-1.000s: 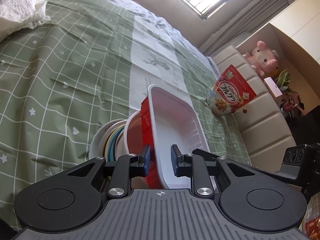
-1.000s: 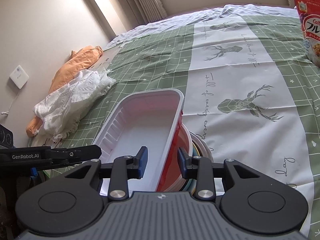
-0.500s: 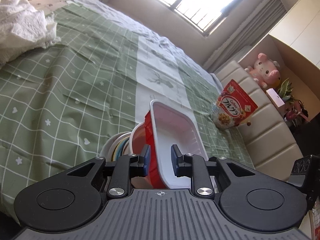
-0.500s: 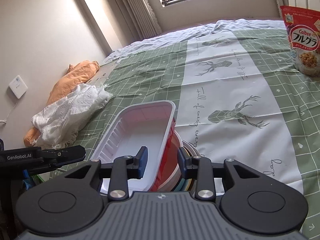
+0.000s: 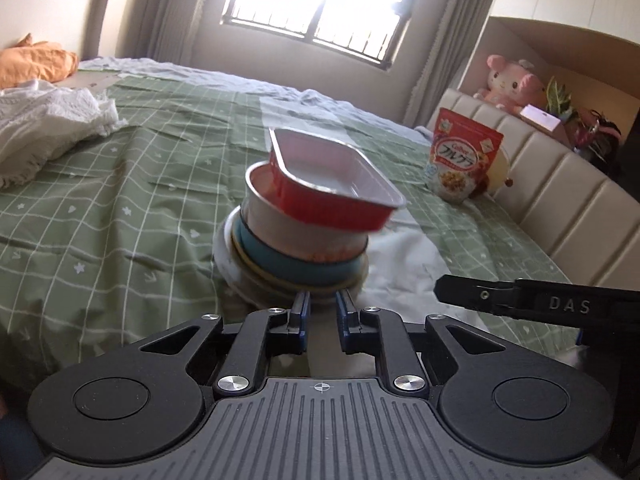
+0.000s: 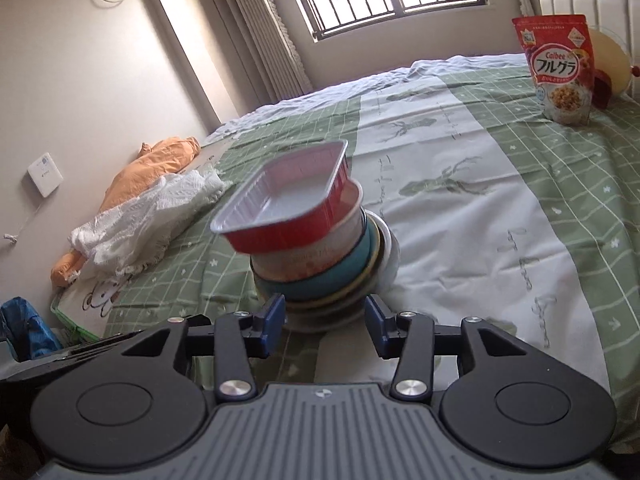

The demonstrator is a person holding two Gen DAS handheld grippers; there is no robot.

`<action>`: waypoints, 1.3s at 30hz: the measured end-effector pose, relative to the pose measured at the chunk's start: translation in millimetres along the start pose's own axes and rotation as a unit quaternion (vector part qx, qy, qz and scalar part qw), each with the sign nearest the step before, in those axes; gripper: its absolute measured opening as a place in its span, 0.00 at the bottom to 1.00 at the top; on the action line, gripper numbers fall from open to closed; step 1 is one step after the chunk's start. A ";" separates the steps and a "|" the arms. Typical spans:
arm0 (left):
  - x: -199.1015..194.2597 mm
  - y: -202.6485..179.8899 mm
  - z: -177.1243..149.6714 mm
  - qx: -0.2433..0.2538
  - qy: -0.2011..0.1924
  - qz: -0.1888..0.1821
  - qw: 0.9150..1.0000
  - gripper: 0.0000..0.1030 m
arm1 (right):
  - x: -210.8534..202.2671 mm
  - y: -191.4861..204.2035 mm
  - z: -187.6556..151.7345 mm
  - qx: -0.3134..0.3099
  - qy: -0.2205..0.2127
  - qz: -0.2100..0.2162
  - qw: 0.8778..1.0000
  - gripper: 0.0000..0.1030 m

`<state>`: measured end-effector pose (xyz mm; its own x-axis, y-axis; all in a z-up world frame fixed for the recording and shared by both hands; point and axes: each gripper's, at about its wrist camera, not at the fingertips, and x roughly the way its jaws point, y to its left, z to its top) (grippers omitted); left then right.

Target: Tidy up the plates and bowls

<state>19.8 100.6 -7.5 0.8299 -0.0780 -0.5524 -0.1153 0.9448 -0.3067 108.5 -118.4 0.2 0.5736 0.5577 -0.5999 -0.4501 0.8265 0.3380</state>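
A stack of dishes stands on the green checked bedspread: a white plate (image 5: pixel 228 258) at the bottom, a teal bowl (image 5: pixel 280 264) on it, a pale round bowl (image 5: pixel 276 224) above, and a red rectangular foil tray (image 5: pixel 332 184) tilted on top. The stack also shows in the right wrist view, with the tray (image 6: pixel 288 204) on the teal bowl (image 6: pixel 332 280). My left gripper (image 5: pixel 322 310) is just in front of the stack's base, jaws a small gap apart and empty. My right gripper (image 6: pixel 326 314) is open and empty, its jaws either side of the bottom plate's near edge.
A cereal bag (image 5: pixel 460 164) stands at the far right by the padded headboard (image 5: pixel 560 192). A white lace cloth (image 5: pixel 44 128) and an orange cloth (image 6: pixel 152 168) lie at the left. A blue bag (image 6: pixel 24 332) sits beside the bed.
Both grippers have let go of the red tray and pulled back and down to the stack's base. The right jaws have opened wider.
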 end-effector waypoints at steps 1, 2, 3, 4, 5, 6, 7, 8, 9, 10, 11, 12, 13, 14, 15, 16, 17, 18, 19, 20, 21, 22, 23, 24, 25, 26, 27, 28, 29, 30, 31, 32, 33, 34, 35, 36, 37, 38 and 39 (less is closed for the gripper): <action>-4.1 -3.6 -7.6 0.000 0.003 0.000 1.000 0.16 | -5.3 2.3 -11.7 -0.006 0.002 -0.006 1.000 0.49; -9.1 -7.9 -15.9 0.004 0.007 0.002 1.000 0.16 | -8.8 3.6 -19.1 -0.010 0.004 -0.010 1.000 0.50; -13.1 -11.6 -21.5 0.007 0.009 0.010 1.000 0.16 | -13.5 5.5 -27.4 -0.014 0.008 -0.013 1.000 0.50; -17.0 -15.4 -25.2 0.011 0.007 0.019 1.000 0.16 | -17.2 6.9 -32.6 -0.017 0.010 -0.013 1.000 0.50; -21.9 -20.2 -28.7 0.017 0.002 0.029 0.999 0.16 | -21.3 8.3 -37.9 -0.019 0.013 -0.014 1.000 0.50; -26.3 -24.4 -31.7 0.021 -0.001 0.036 0.999 0.16 | -24.0 8.8 -41.2 -0.020 0.015 -0.016 1.000 0.51; -30.7 -28.2 -34.3 0.021 -0.003 0.040 0.999 0.16 | -27.4 9.0 -44.2 -0.021 0.016 -0.018 0.999 0.54; -35.5 -31.9 -36.8 0.021 -0.004 0.036 0.999 0.16 | -30.3 9.1 -46.9 -0.022 0.015 -0.020 0.999 0.58; -39.8 -33.8 -38.8 0.018 -0.006 0.031 0.999 0.16 | -32.5 8.8 -47.8 -0.024 0.014 -0.024 0.999 0.58; -43.0 -35.0 -40.3 0.014 -0.006 0.029 0.999 0.16 | -35.2 8.9 -49.7 -0.027 0.011 -0.028 0.999 0.59; -44.5 -37.3 -41.5 0.016 -0.005 0.030 0.999 0.16 | -38.6 9.3 -50.5 -0.030 0.006 -0.032 0.999 0.59; -45.9 -41.6 -42.7 0.025 -0.003 0.038 0.999 0.16 | -41.0 10.2 -51.6 -0.034 0.002 -0.035 0.999 0.59; -46.4 -44.9 -43.1 0.034 -0.003 0.050 0.998 0.16 | -43.9 12.1 -52.7 -0.039 -0.003 -0.038 0.998 0.59; -47.3 -48.3 -44.0 0.042 -0.003 0.060 0.997 0.16 | -47.2 13.2 -53.9 -0.045 -0.010 -0.039 0.998 0.59; -48.3 -52.7 -45.4 0.049 -0.003 0.067 0.997 0.16 | -49.3 14.6 -54.0 -0.049 -0.012 -0.037 0.998 0.59; -48.9 -54.7 -45.7 0.054 -0.003 0.069 0.996 0.16 | -50.5 15.6 -54.3 -0.053 -0.012 -0.036 0.998 0.61; -49.5 -57.0 -46.7 0.057 -0.002 0.069 0.996 0.16 | -51.1 16.3 -54.6 -0.056 -0.011 -0.035 0.998 0.63; -50.0 -58.2 -47.2 0.059 -0.001 0.068 0.996 0.16 | -51.0 16.8 -54.7 -0.059 -0.009 -0.036 0.998 0.63; -50.1 -59.2 -47.8 0.060 -0.001 0.067 0.996 0.16 | -50.8 17.1 -55.1 -0.062 -0.007 -0.036 0.997 0.63; -49.5 -60.3 -48.8 0.061 0.001 0.069 0.996 0.16 | -50.5 16.8 -55.5 -0.063 -0.007 -0.036 0.997 0.63; -48.6 -60.8 -49.3 0.062 0.003 0.069 0.996 0.16 | -49.6 16.4 -55.7 -0.063 -0.005 -0.037 0.997 0.63; -48.1 -60.9 -49.9 0.062 0.005 0.069 0.996 0.16 | -48.6 15.7 -55.9 -0.061 -0.003 -0.038 0.997 0.63; -47.4 -61.2 -50.4 0.062 0.008 0.070 0.996 0.16 | -47.7 15.0 -55.8 -0.060 0.000 -0.040 0.997 0.63; -47.0 -61.8 -50.7 0.062 0.009 0.070 0.996 0.16 | -46.8 14.6 -56.2 -0.059 0.001 -0.041 0.997 0.63; -47.1 -61.8 -50.9 0.062 0.009 0.070 0.996 0.16 | -46.2 14.2 -56.4 -0.058 0.002 -0.042 0.997 0.63; -47.2 -61.8 -51.0 0.062 0.009 0.070 0.996 0.16 | -46.0 13.9 -56.5 -0.058 0.003 -0.042 0.997 0.63; -47.2 -61.8 -51.0 0.062 0.009 0.070 0.996 0.16 | -46.1 13.7 -57.0 -0.057 0.003 -0.042 0.997 0.63; -47.3 -61.5 -51.3 0.061 0.009 0.071 0.996 0.16 | -46.0 13.7 -57.2 -0.057 0.003 -0.042 0.997 0.63; -47.1 -61.1 -51.9 0.060 0.008 0.071 0.996 0.16 | -45.5 13.8 -57.2 -0.058 0.004 -0.042 0.997 0.63; -47.2 -60.8 -52.2 0.059 0.009 0.071 0.996 0.16 | -45.3 13.8 -57.4 -0.058 0.005 -0.042 0.997 0.63; -47.0 -60.4 -52.1 0.059 0.009 0.071 0.996 0.16 | -45.0 13.8 -57.6 -0.058 0.005 -0.041 0.997 0.63; -46.9 -60.1 -52.2 0.058 0.010 0.071 0.996 0.16 | -44.7 14.0 -57.6 -0.057 0.006 -0.042 0.997 0.63; -46.8 -59.9 -52.4 0.058 0.010 0.071 0.996 0.16 | -44.3 13.9 -57.4 -0.057 0.006 -0.042 0.997 0.63; -46.9 -59.9 -52.4 0.058 0.010 0.071 0.996 0.16 | -43.9 13.7 -57.4 -0.057 0.006 -0.042 0.997 0.63; -47.0 -59.8 -52.5 0.058 0.009 0.070 0.996 0.16 | -43.4 13.4 -57.2 -0.056 0.007 -0.043 0.997 0.63; -46.9 -59.9 -52.2 0.058 0.009 0.070 0.996 0.16 | -43.1 13.2 -57.2 -0.056 0.007 -0.043 0.998 0.63; -47.0 -60.0 -52.4 0.058 0.009 0.069 0.996 0.16 | -43.1 13.0 -57.2 -0.055 0.007 -0.043 0.998 0.63; -47.2 -59.9 -52.6 0.058 0.008 0.069 0.996 0.16 | -42.7 12.3 -56.9 -0.055 0.007 -0.043 0.998 0.63; -47.2 -59.4 -52.4 0.058 0.008 0.068 0.996 0.16 | -42.6 12.2 -57.0 -0.054 0.007 -0.043 0.998 0.63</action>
<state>-41.1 31.4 -3.8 0.8015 0.0495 -0.5959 -0.1615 0.9775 -0.1360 39.6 -136.5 -11.4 0.6038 0.4832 -0.6340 -0.4717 0.8577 0.2045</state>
